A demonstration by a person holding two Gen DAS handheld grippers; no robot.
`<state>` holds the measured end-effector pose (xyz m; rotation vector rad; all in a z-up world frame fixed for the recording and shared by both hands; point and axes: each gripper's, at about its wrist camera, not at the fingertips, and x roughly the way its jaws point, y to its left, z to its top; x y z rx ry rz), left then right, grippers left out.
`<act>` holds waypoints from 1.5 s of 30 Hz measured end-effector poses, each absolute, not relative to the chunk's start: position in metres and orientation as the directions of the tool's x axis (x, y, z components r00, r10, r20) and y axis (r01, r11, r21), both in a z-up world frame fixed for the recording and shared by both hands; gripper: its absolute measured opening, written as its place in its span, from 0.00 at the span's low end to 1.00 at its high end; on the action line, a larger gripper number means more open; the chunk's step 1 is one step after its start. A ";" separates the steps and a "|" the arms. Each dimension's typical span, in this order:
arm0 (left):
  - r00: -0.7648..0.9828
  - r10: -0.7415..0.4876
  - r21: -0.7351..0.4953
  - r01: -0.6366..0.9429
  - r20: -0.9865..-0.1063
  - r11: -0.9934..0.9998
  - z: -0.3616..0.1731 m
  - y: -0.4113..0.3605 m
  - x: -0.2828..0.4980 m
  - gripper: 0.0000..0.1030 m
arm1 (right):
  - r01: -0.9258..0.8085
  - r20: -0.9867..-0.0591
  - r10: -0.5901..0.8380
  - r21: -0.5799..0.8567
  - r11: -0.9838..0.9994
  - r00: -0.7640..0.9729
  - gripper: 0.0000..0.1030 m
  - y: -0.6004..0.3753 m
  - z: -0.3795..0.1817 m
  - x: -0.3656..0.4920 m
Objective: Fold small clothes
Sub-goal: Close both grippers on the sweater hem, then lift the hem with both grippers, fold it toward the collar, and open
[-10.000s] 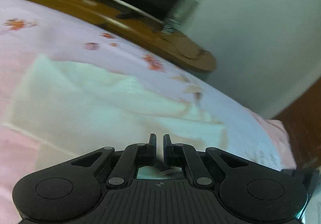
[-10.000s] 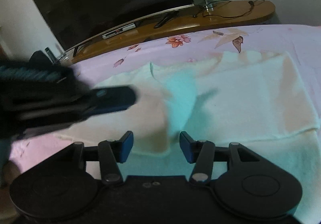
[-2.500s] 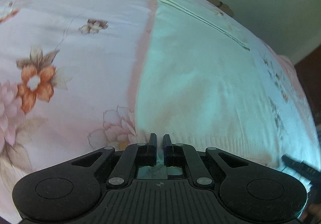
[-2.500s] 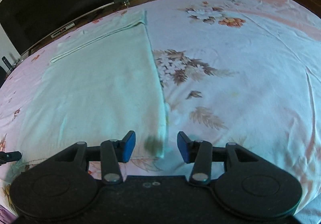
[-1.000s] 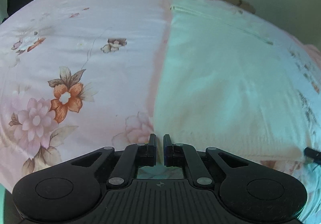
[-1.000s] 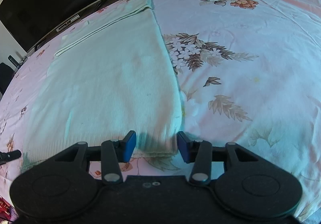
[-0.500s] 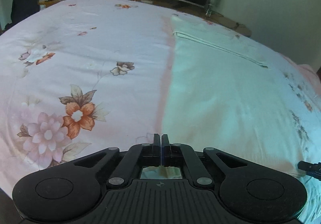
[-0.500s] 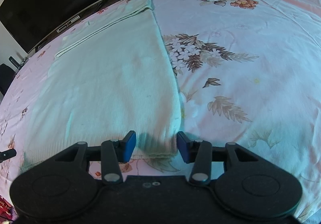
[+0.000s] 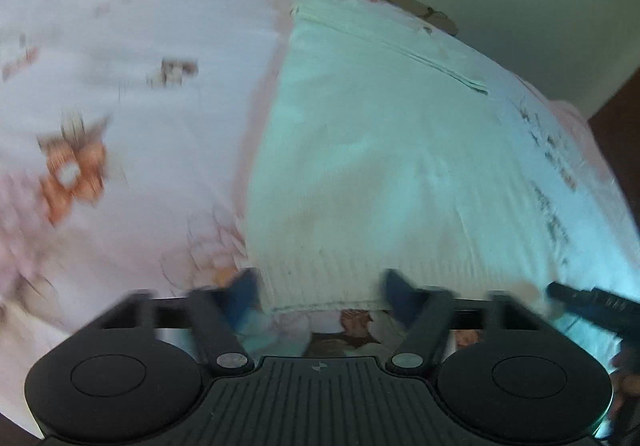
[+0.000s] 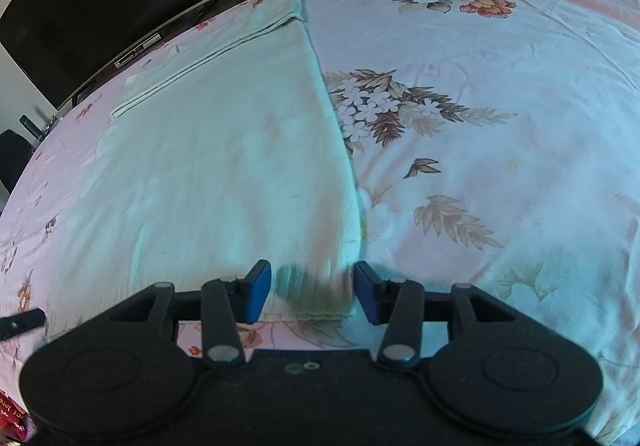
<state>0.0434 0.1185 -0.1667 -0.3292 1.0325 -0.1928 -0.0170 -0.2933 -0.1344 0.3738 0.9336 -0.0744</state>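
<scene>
The pale knitted garment [image 10: 208,174] lies flat on the flowered bed sheet [image 10: 500,126], its ribbed hem nearest both cameras. It looks soft, light and limp, so it will sag unless taken at the two hem corners. The left gripper [image 9: 320,288] has just been opening; its fingers stand apart around the left hem corner, not pressing. The right gripper [image 10: 312,292] is half open around the right corner, holding nothing. The left view is blurred; perhaps folded layers lie beneath, hidden.
</scene>
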 end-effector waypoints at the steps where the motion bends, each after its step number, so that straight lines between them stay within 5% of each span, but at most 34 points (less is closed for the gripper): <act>1: 0.500 -0.310 -0.369 -0.020 -0.809 0.929 -0.169 0.121 0.045 0.55 | 0.223 -0.795 0.098 0.283 0.933 0.598 0.45 -0.294 -0.135 -0.017; 7: 0.483 -0.329 -0.417 -0.086 -0.812 0.905 -0.175 0.135 0.044 0.32 | 0.214 -0.797 0.110 0.289 0.933 0.593 0.40 -0.292 -0.136 -0.015; 11: 0.492 -0.299 -0.405 -0.124 -0.818 0.906 -0.176 0.144 0.042 0.34 | 0.213 -0.802 0.126 0.301 0.930 0.584 0.33 -0.295 -0.136 -0.014; 13: 0.477 -0.360 -0.458 -0.104 -0.802 0.883 -0.179 0.139 0.047 0.72 | 0.218 -0.810 0.133 0.305 0.927 0.571 0.33 -0.296 -0.138 -0.012; 14: 0.475 -0.390 -0.483 -0.087 -0.789 0.871 -0.180 0.136 0.051 0.81 | 0.218 -0.810 0.130 0.302 0.928 0.571 0.35 -0.296 -0.138 -0.011; 17: 0.475 -0.382 -0.471 -0.079 -0.793 0.879 -0.182 0.125 0.054 0.85 | 0.197 -0.818 0.125 0.279 0.940 0.562 0.34 -0.291 -0.137 -0.008; 18: 0.480 -0.380 -0.474 -0.088 -0.791 0.876 -0.183 0.125 0.054 0.80 | 0.192 -0.818 0.122 0.273 0.943 0.563 0.31 -0.291 -0.137 -0.008; 20: 0.482 -0.376 -0.484 -0.119 -0.792 0.867 -0.182 0.133 0.055 0.40 | 0.190 -0.816 0.150 0.301 0.934 0.558 0.10 -0.293 -0.138 -0.008; 21: 0.468 -0.395 -0.508 -0.142 -0.791 0.850 -0.185 0.137 0.057 0.08 | 0.193 -0.815 0.157 0.311 0.931 0.558 0.10 -0.295 -0.138 -0.008; 31: 0.548 -0.463 -0.595 -0.081 -0.697 0.800 -0.161 0.137 0.070 0.08 | 0.147 -0.749 0.254 0.423 0.894 0.612 0.09 -0.296 -0.117 -0.001; 45: 0.710 -0.432 -0.574 0.049 -0.556 0.818 -0.093 0.118 0.196 0.08 | 0.051 -0.560 0.284 0.507 0.860 0.778 0.09 -0.319 -0.052 0.106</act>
